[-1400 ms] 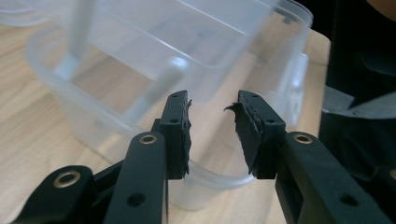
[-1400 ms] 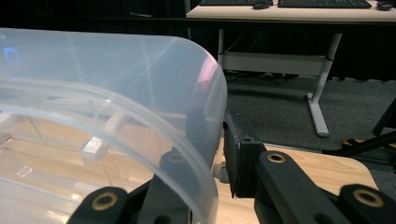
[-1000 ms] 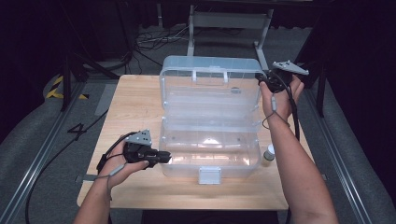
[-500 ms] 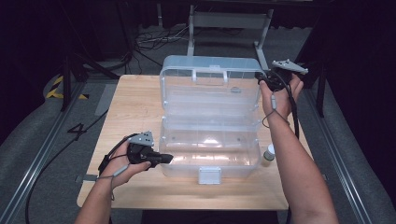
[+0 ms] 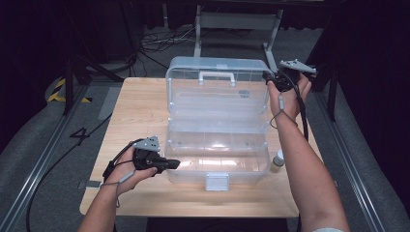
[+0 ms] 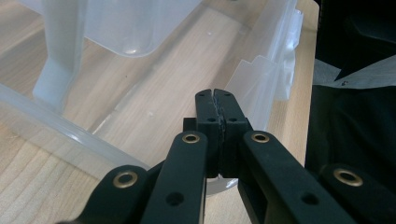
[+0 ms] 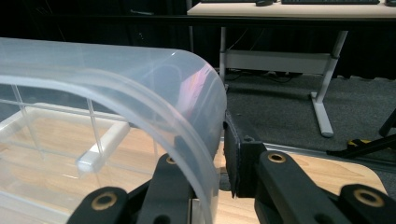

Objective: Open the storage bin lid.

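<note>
Since a second ago my left tongs (image 5: pixel 171 164) have barely shifted — they stay low at the near left side of the clear plastic box (image 5: pixel 217 159), and my right tongs (image 5: pixel 269 79) stay at the lid's far right corner. In the left gripper view the left tongs (image 6: pixel 218 95) are pressed together with nothing between them, their tips over the box's rim. In the right gripper view the right tongs (image 7: pixel 219 154) straddle the curved edge of the lid (image 7: pixel 140 88), one jaw inside and one outside, gripping it. The lid (image 5: pixel 217 92) stands raised behind the box base, on the wooden worktop (image 5: pixel 140 111). A small bottle (image 5: pixel 277 160) stands just right of the box — near my right forearm (image 5: pixel 302 159).
</note>
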{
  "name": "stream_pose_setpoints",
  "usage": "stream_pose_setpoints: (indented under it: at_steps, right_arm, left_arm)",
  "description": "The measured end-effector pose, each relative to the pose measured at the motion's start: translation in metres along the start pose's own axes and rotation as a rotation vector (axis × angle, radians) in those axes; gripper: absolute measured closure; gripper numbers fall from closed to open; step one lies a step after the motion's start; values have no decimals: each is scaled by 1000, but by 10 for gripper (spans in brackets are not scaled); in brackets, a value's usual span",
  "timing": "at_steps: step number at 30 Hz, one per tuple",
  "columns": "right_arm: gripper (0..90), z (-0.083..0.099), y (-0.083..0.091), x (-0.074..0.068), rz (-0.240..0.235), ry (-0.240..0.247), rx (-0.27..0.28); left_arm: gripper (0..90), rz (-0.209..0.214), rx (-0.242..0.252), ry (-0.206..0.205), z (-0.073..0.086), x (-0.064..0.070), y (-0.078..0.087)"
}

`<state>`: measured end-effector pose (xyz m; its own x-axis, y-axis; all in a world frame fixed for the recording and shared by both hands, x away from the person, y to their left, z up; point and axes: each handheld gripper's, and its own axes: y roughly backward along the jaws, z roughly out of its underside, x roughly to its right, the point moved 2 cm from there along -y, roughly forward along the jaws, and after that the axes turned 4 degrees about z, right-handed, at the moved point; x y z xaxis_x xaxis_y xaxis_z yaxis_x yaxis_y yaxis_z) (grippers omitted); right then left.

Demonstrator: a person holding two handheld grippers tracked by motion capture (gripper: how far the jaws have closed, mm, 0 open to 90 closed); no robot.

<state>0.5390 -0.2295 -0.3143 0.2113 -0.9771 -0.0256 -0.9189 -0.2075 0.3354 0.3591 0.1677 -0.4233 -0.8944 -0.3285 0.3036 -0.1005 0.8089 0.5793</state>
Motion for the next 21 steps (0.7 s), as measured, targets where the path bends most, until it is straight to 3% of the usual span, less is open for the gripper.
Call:
stream_pose_setpoints:
  at_steps: [5, 9, 21]
  right_arm:
    - [805, 0, -7, 1, 0, -3, -5]
    - [805, 0, -11, 3, -4, -8, -16]
    - [805, -1, -24, 5, -6, -11, -45]
  left_arm:
    - [900, 3, -11, -20, 0, 1, -8]
    - [900, 3, -29, -15, -2, 3, -10]
    - [900, 8, -23, -12, -1, 3, -10]
